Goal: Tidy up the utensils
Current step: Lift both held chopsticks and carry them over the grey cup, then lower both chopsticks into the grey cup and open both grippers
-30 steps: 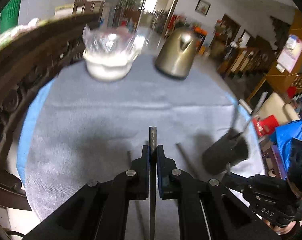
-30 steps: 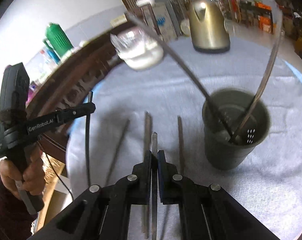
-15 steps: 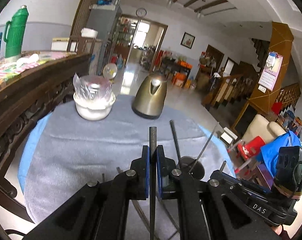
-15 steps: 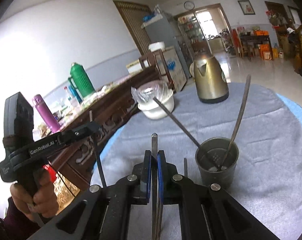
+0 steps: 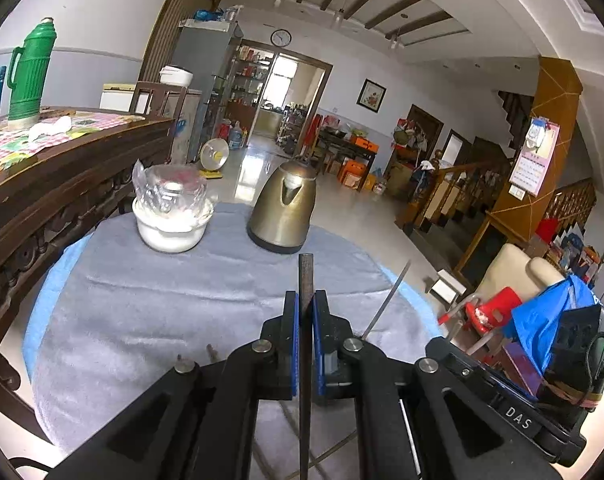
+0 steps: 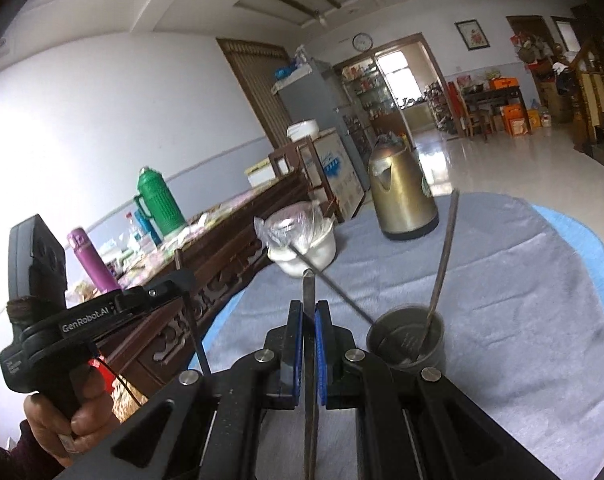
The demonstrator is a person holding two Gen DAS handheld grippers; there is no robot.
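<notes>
Round table under grey plush cloth (image 5: 150, 312); brass-toned kettle (image 5: 282, 208) and plastic-wrapped white bowl (image 5: 170, 216) at far side. Left gripper (image 5: 305, 316) clamped on flat dark metal rod (image 5: 305, 280); right gripper (image 6: 309, 320) clamped on second rod (image 6: 308, 288). Dark perforated metal cup (image 6: 407, 340), just right of right gripper, containing two leaning rods.

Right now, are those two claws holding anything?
Yes. Each holds one thin metal stick, clamped partway along its length, tip poking past the closed jaws.

Both hand-held grippers (image 5: 305, 316) (image 6: 309, 326) clamped, raised.
</notes>
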